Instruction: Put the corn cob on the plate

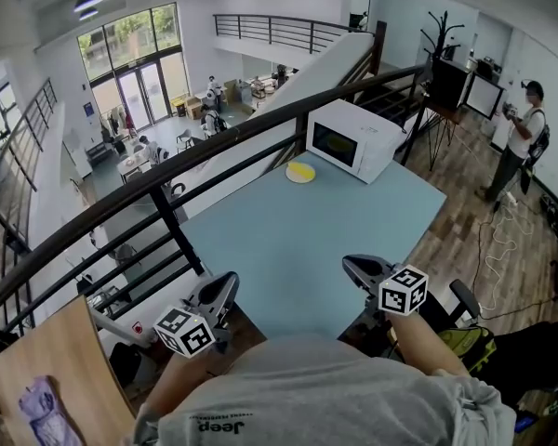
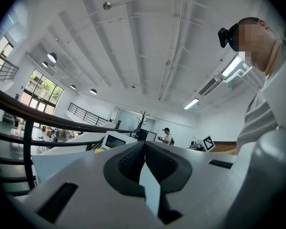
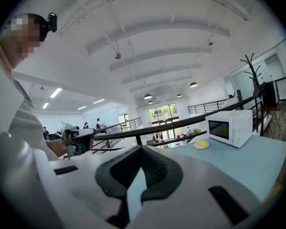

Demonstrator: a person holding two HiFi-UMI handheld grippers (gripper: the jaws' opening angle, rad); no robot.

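While left gripper (image 1: 227, 286) and right gripper (image 1: 353, 268) sit shut, empty — corn cob (image 1: 301, 170) far ahead
Jaws on the 2 pressed together, nothing held; cob looks already on the plate (image 1: 288, 177), well beyond the fingertips, beside the microwave (image 1: 353, 137). Risk — reaching with shut jaws could shove the plate off the table (image 1: 298, 249) edge.

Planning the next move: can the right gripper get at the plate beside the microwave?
Probably yes. Bare table lies between the right gripper and the plate; the microwave stands beside it, not in front. The plate is at the far edge, and the jaws are shut.
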